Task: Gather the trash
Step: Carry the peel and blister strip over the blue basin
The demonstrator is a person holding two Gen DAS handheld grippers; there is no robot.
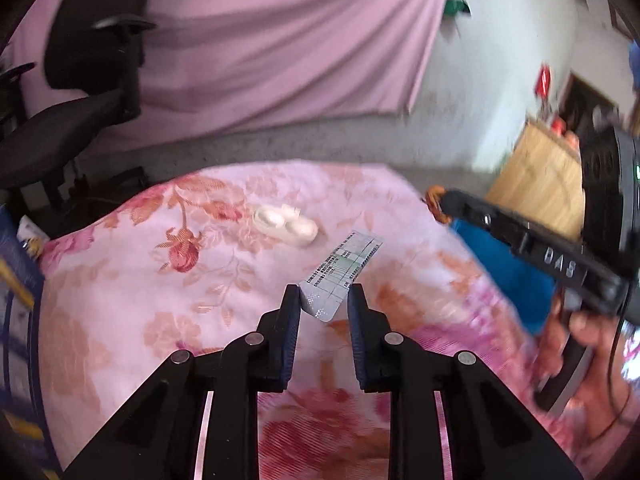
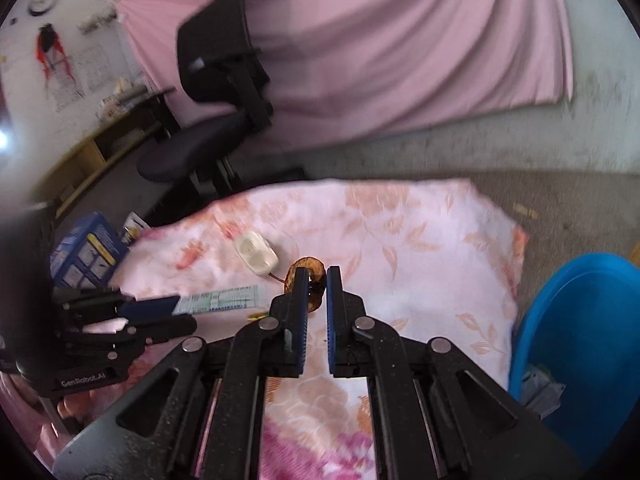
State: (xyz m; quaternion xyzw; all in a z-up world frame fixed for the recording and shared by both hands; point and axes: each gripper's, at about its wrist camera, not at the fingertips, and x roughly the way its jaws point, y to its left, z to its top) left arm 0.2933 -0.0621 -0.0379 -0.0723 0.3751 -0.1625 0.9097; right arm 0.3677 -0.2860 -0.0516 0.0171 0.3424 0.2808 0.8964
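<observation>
Both hands are mid-pickup over the flowered bed [image 2: 420, 232]. The left gripper [image 1: 324, 300] has its jaws pinching a flattened tube [image 1: 340, 276]; the right gripper [image 2: 318, 280] pinches a brown ring-shaped scrap [image 2: 308, 276]. Next, I'd guess, both go to the blue bin [image 2: 576, 340] at the bed's right edge, then the white case [image 2: 256, 256] near mid-bed.

We see each gripper [image 1: 324, 300] built of black linkage arms with round silver pivot pins and ribbed blue pads [image 2: 301, 312]; the left gripper [image 2: 160, 312] bears white "GenRobot.AI" lettering, the right gripper [image 1: 444, 200] raised "DAS" lettering.
</observation>
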